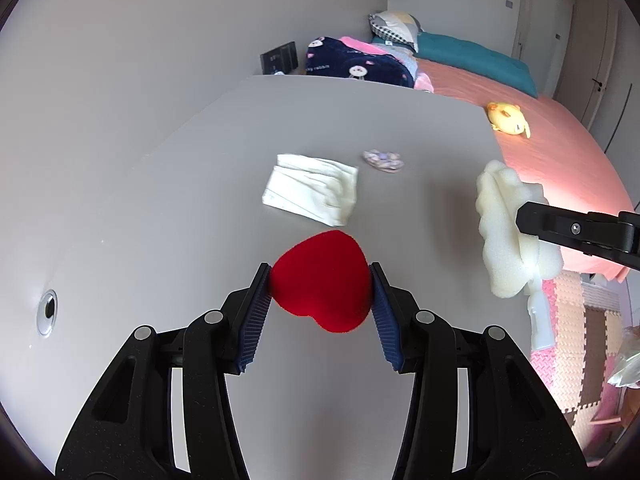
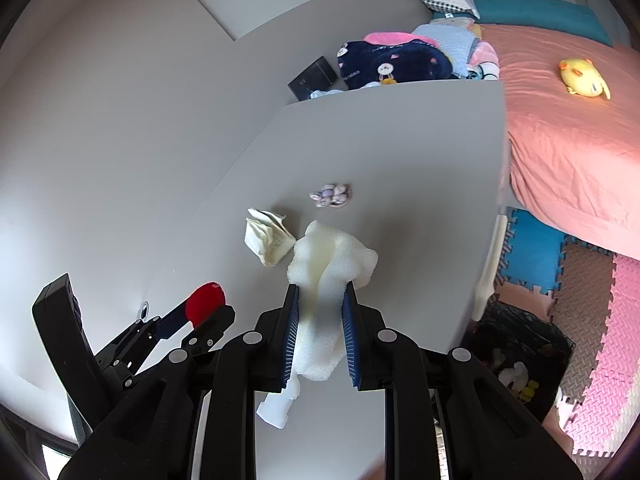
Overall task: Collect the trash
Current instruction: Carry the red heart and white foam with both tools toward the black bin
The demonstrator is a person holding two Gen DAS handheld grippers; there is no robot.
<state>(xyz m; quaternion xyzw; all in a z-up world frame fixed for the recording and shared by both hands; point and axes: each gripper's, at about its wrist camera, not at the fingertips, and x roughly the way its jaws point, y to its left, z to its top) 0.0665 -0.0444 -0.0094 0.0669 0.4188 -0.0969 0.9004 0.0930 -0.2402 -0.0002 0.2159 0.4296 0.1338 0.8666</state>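
Two pieces lifted: left gripper (image 1: 320, 284) fingers clamped on red foam heart (image 1: 322, 280), right gripper (image 2: 320, 320) fingers pinching white foam (image 2: 326, 280). Left on worktop (image 1: 160, 200): folded tissue (image 1: 312, 190), crumpled wrapper (image 1: 382, 160). Bin bag (image 2: 516, 344) near right, on floor.

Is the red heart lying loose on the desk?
No. The left tool grips the red heart between its pads, above the desk.

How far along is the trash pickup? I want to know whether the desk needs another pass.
Done: some items already lie in the black bag on the floor. In hand: the left gripper clamps the red heart; the right gripper squeezes the white foam. Left: the folded paper and small wrapper on the desk.
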